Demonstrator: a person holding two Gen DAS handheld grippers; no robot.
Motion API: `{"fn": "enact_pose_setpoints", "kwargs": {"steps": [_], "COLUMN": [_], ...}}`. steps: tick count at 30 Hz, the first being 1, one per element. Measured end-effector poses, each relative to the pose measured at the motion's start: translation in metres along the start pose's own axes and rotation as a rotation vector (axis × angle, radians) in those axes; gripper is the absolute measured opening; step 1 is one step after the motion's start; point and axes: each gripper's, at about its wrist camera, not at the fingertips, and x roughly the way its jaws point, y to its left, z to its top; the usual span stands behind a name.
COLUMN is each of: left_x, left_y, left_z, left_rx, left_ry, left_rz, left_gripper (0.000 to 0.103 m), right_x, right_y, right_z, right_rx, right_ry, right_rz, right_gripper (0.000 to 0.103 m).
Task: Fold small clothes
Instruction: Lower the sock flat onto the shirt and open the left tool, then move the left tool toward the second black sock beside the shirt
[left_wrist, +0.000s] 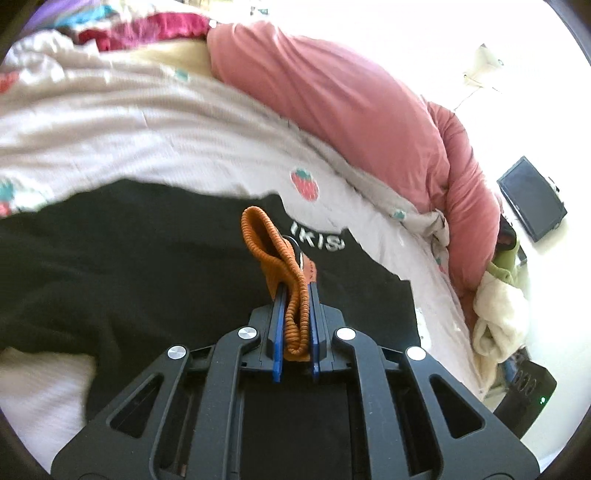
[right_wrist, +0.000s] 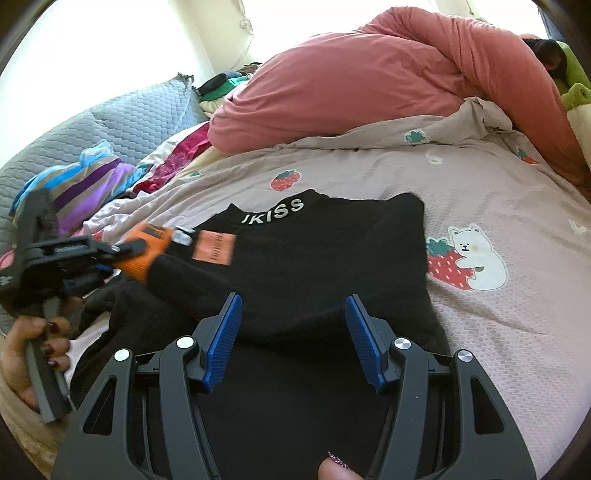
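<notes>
A small black sweater (right_wrist: 317, 258) with white lettering and an orange patch lies on the bed; it also shows in the left wrist view (left_wrist: 122, 258). My left gripper (left_wrist: 295, 291) is shut on the sweater's orange ribbed cuff (left_wrist: 275, 251) and holds the sleeve up over the body. In the right wrist view the left gripper (right_wrist: 122, 249) is at the left with the orange cuff (right_wrist: 147, 251) in it. My right gripper (right_wrist: 293, 310) is open and empty, just above the sweater's near part.
The bed has a pale strawberry-print sheet (right_wrist: 480, 192). A bunched pink duvet (right_wrist: 369, 77) lies along the far side. A pile of coloured clothes (right_wrist: 96, 181) and a grey quilted pillow (right_wrist: 122, 118) sit at the left. A dark screen (left_wrist: 532, 195) lies on the floor.
</notes>
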Motion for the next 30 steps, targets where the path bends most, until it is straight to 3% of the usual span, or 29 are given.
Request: {"fn": "enact_pose_setpoints", "kwargs": {"steps": [5, 7, 12, 18, 25, 27, 30], "left_x": [-0.007, -0.009, -0.017, 0.006, 0.047, 0.048, 0.041], "left_y": [0.009, 0.013, 0.016, 0.001, 0.008, 0.016, 0.016], "left_z": [0.001, 0.001, 0.001, -0.008, -0.029, -0.033, -0.034], "left_rx": [0.013, 0.015, 0.026, 0.092, 0.157, 0.147, 0.155], "left_ry": [-0.013, -0.015, -0.036, 0.042, 0.151, 0.152, 0.146], "left_rz": [0.059, 0.089, 0.116, 0.128, 0.250, 0.249, 0.246], "left_gripper": [0.008, 0.025, 0.025, 0.040, 0.046, 0.046, 0.047], "right_x": [0.007, 0.011, 0.020, 0.031, 0.055, 0.064, 0.061], "right_y": [0.000, -0.001, 0.001, 0.007, -0.003, -0.008, -0.008], "right_z": [0.001, 0.001, 0.004, 0.009, 0.002, -0.004, -0.006], "right_rx": [-0.019, -0.021, -0.045, -0.072, -0.058, -0.055, -0.059], "right_ry": [0.014, 0.025, 0.041, 0.059, 0.152, 0.204, 0.191], "right_rz": [-0.063, -0.078, -0.098, -0.093, -0.142, -0.160, -0.152], "right_gripper": [0.057, 0.057, 0.057, 0.061, 0.061, 0.061, 0.063]}}
